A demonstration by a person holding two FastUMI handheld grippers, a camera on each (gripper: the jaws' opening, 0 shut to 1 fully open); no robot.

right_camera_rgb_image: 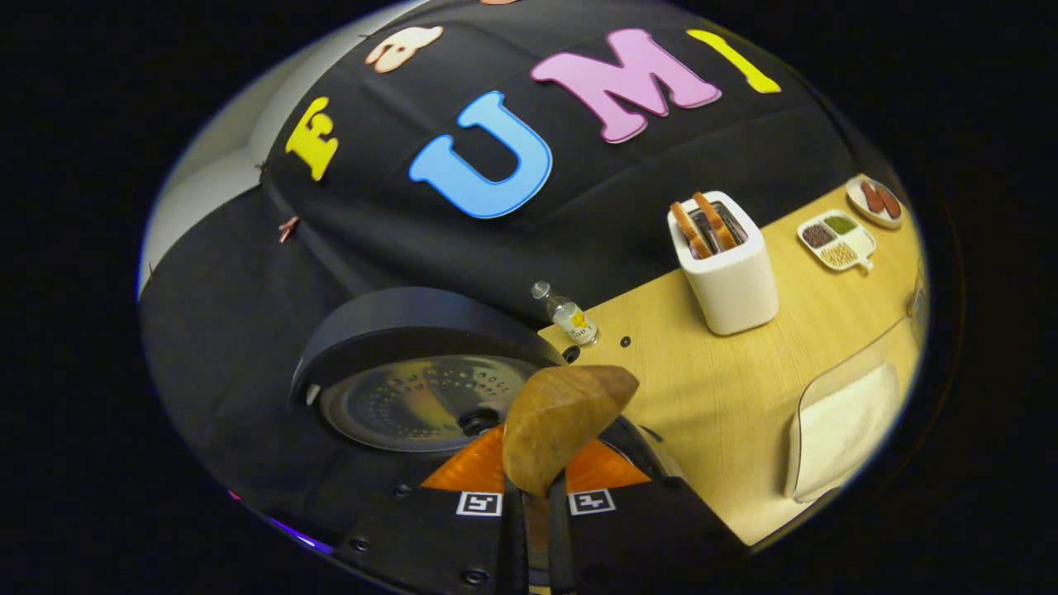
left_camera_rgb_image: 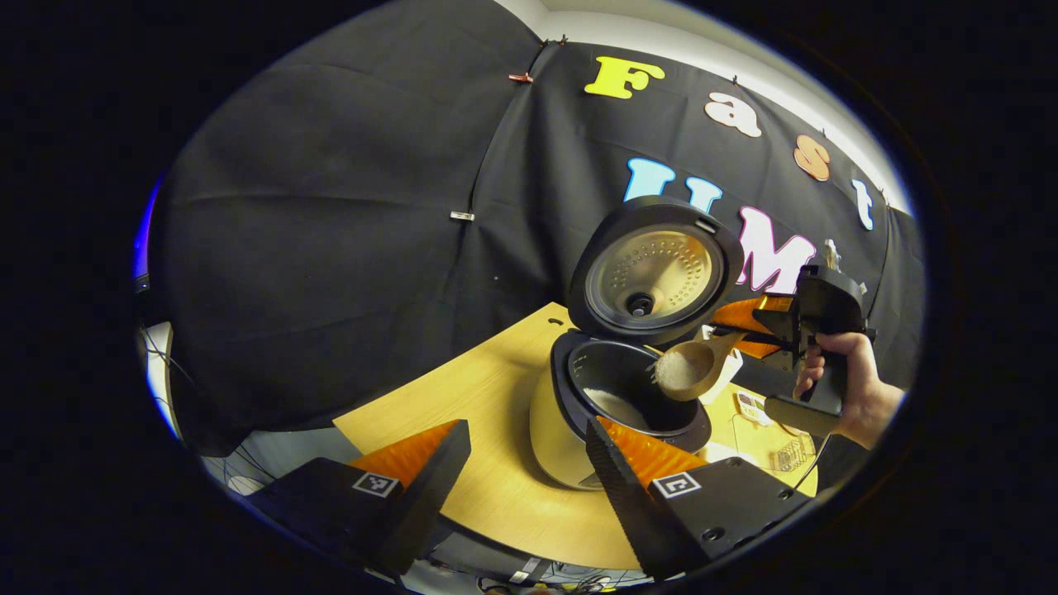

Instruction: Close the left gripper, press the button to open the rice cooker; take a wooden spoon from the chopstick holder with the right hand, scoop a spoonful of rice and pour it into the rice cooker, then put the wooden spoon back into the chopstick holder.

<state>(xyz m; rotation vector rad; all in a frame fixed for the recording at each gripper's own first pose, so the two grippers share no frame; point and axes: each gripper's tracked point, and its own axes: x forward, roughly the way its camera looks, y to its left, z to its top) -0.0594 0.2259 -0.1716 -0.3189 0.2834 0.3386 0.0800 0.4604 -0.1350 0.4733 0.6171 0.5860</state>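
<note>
rice cooker (left_camera_rgb_image: 579,413) lid up | right claw (right_camera_rgb_image: 531,487) clamps wooden spoon (right_camera_rgb_image: 562,426)

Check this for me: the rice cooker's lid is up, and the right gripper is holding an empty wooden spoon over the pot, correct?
Not quite. The round wooden spoon isn't empty; the left gripper view shows its bowl heaped with white rice. The rest holds: the cream rice cooker's black lid is up, and the right gripper holds the spoon over the pot.

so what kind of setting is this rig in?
Looks like a mock kitchen counter staged in a recording booth: a wooden table against black cloth, with an open rice cooker, a toaster holding bread, and a divided condiment dish.
</note>
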